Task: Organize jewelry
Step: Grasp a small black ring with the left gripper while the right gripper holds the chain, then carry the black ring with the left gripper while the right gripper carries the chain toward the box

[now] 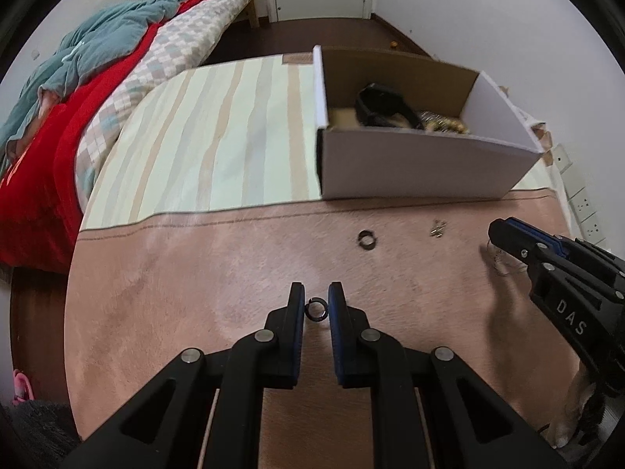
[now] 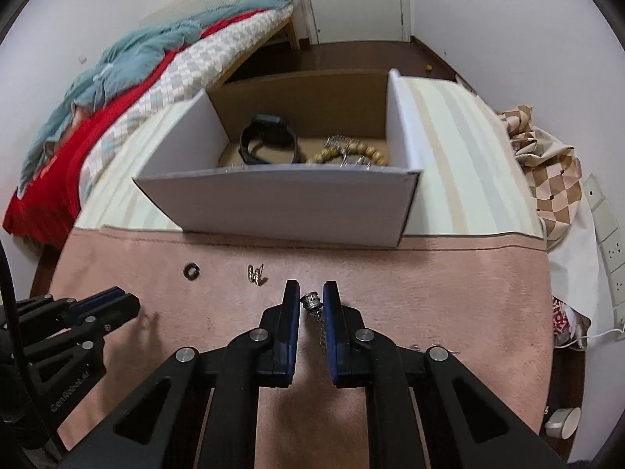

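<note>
My left gripper [image 1: 316,298] is open around a small dark ring [image 1: 317,310] that lies on the pink mat between its fingers. My right gripper [image 2: 311,294] is open around a silver charm on a chain [image 2: 311,301]. Another dark ring [image 1: 367,240] [image 2: 191,271] and a small gold earring piece [image 1: 438,229] [image 2: 256,273] lie on the mat between the grippers and the box. The open white cardboard box [image 1: 414,168] [image 2: 281,203] holds a black watch [image 2: 269,140], a bead bracelet [image 2: 367,152] and other jewelry. The right gripper shows at the right edge of the left wrist view [image 1: 496,234].
The pink mat [image 1: 218,273] lies over a striped cloth [image 1: 218,125] on a table. A bed with red and teal bedding [image 1: 58,125] stands at the left. A checked cloth [image 2: 547,172] and wall sockets [image 2: 609,234] are at the right.
</note>
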The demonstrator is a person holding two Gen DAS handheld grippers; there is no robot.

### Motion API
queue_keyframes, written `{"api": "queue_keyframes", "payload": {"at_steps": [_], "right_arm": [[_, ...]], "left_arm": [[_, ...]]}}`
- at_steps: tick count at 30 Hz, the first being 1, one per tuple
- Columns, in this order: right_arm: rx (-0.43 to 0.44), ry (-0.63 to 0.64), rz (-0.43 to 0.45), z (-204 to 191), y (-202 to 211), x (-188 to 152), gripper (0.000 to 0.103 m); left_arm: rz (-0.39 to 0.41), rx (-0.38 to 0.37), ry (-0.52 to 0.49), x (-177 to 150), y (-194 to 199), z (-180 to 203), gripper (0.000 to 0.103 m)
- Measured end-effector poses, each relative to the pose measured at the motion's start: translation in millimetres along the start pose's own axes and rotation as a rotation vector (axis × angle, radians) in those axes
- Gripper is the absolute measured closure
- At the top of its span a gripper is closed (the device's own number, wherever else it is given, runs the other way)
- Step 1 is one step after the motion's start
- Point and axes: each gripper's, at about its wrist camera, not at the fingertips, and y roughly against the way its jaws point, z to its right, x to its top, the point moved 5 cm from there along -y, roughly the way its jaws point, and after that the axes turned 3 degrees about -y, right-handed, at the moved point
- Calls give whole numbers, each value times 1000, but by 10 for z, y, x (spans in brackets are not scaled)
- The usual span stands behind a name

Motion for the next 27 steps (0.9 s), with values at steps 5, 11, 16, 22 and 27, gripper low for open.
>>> {"api": "queue_keyframes", "payload": {"at_steps": [5,11,16,22,27], "right_arm": [[31,-47,49,91,309,112,91],[82,-90,124,155,769,356,91],[138,-95,188,121,1190,663,91],[207,-87,263,29,1644,1130,91],[203,-34,310,-45,1776,1535,91]], "left_arm": [[38,-25,-11,139,176,49,93],[91,-72,-16,338,475,133,93],[135,-132,-7,639,744,189,93],[159,-223,-11,1090,995,196,93],[169,-250,-20,1458,1019,179,93]]}}
